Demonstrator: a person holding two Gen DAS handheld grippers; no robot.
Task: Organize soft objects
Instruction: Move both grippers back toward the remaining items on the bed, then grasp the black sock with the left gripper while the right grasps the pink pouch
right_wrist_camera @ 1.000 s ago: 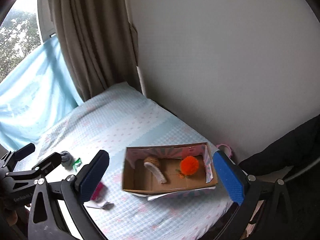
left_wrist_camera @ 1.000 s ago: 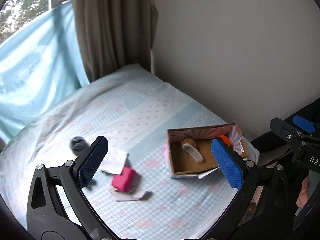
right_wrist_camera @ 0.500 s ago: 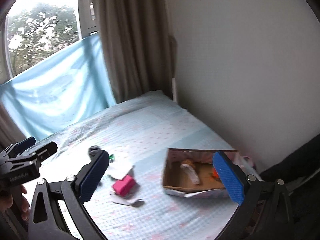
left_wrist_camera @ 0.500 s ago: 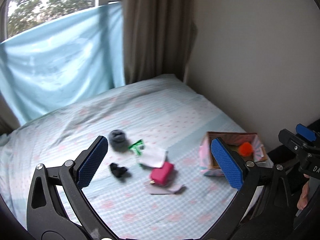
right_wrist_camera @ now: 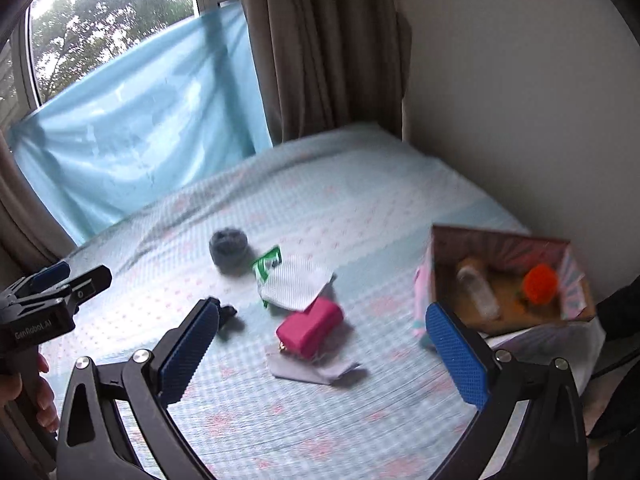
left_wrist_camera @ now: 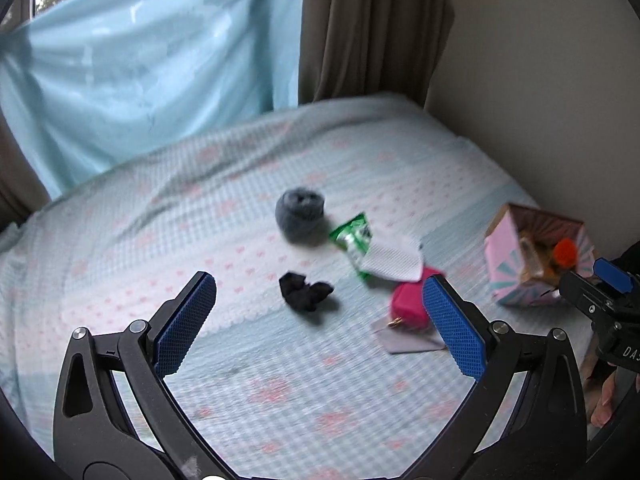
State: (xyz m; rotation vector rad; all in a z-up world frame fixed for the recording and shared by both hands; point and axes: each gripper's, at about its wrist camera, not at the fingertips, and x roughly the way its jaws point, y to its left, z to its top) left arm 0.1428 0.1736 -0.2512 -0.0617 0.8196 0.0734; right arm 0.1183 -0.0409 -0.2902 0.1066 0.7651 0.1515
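Currently, item by item:

1. Left gripper (left_wrist_camera: 319, 320): jaws spread wide, nothing between them, held above the bed (left_wrist_camera: 200, 200) with the loose items ahead of it, centre of the left-wrist frame.
2. Right gripper (right_wrist_camera: 322, 344): jaws equally wide, holding nothing, above the lower centre of the right-wrist frame.
3. Cardboard box (right_wrist_camera: 500, 240): far right of both frames, resting on the bed near the wall. It holds an orange pompom (right_wrist_camera: 540, 284) and a pale oblong item I cannot identify.
4. Grey rolled sock (left_wrist_camera: 299, 210): centre frame, apart from the box.
5. Black crumpled cloth (left_wrist_camera: 306, 292): lower than the sock, lying alone and closest to the left gripper.
6. Green packet (left_wrist_camera: 352, 236): partly under a white cloth (left_wrist_camera: 394, 258).
7. Pink pouch (right_wrist_camera: 310, 328): touching the white cloth's lower edge and lying on a pale flat sheet (right_wrist_camera: 316, 372).

Step in hand, as judged: approach to a first pick among the loose soft items, with the box as the likely destination.

Handling notes:
- Both views are motion-blurred; settle the gripper before descending.
- The black cloth is the cleanest target: isolated, nothing stacked on it.
- Come down from above, straddle the bulk, close on the crumpled middle and avoid pinching the bedsheet.
- Leave the overlapped cloth, packet and pouch until singles are gone, since lifting 1 may drag the others.
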